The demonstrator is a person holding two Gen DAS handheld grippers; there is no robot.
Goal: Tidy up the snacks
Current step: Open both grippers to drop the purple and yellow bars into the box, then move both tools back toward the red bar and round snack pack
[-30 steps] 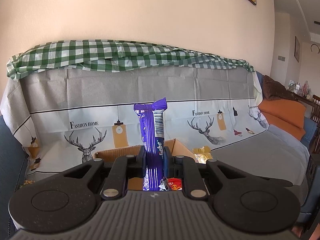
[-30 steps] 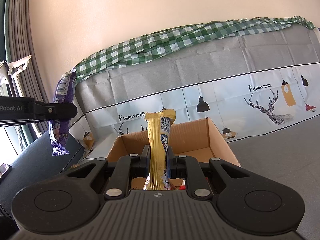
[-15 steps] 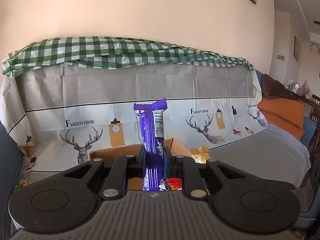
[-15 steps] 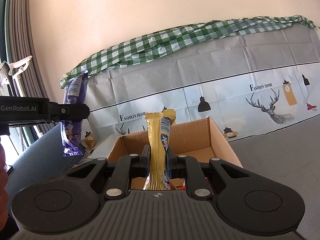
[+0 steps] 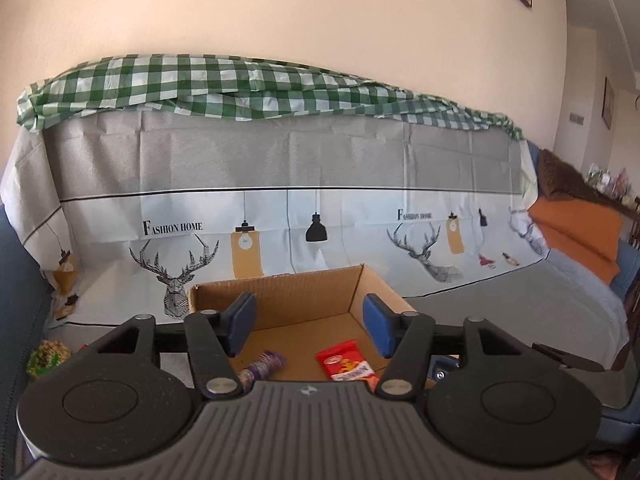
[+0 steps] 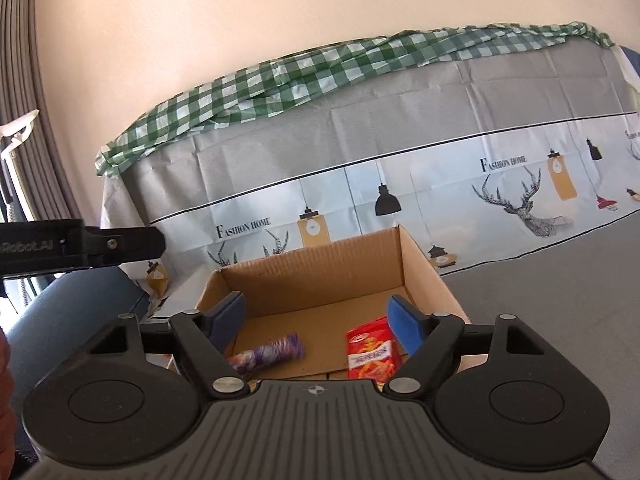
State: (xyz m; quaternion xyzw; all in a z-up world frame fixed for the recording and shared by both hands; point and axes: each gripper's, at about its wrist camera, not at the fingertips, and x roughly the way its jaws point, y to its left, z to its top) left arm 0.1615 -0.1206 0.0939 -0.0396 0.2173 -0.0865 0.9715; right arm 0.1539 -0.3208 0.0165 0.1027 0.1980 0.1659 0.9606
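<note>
Two grippers, both spread wide, nothing between the blue rubbery pads. Left gripper [image 5: 310,324] and right gripper [image 6: 316,320] hang over an open corrugated cardboard box [image 6: 320,276]. On the box floor: a crinkly purple bar [image 6: 268,354] lying flat at left, blurred, and a flat glossy red packet [image 6: 370,354] at right, apart from it. The box sits on a sofa under a creased deer-print cover [image 5: 280,168], with a green checked cloth [image 5: 240,88] bunched on top.
</note>
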